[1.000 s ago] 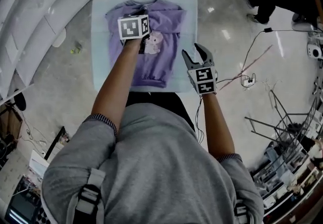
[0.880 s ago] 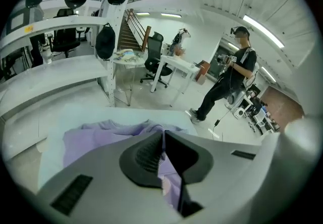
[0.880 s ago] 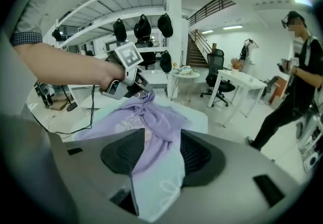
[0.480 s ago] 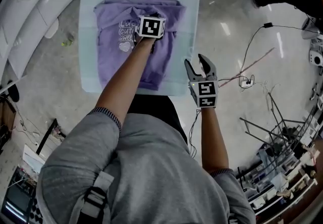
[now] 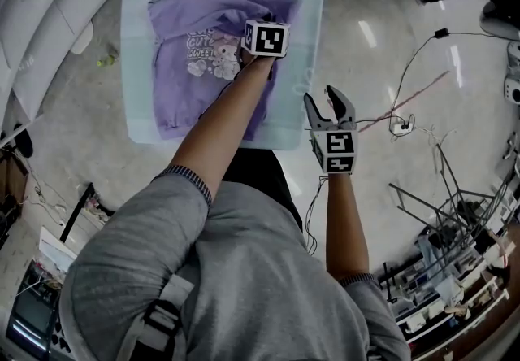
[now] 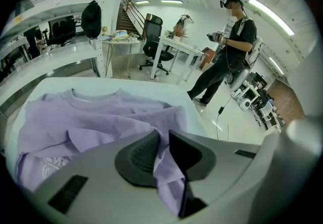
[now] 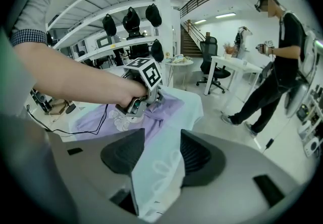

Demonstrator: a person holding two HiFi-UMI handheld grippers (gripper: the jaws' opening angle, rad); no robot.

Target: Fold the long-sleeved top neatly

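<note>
I have my left gripper (image 6: 164, 142) on the purple top (image 5: 195, 42) spread across the table (image 5: 307, 67), jaws just easing open with a fold of fabric between them, while my right gripper (image 5: 322, 97) hovers beside the table, jaws apart, empty.

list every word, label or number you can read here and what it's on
"CUTE" / "SWEET": white print on the purple top, blurred, a likely reading only.
Left marker cube, right marker cube: square code patterns, no letters.
Everything else: too small or blurred.
</note>
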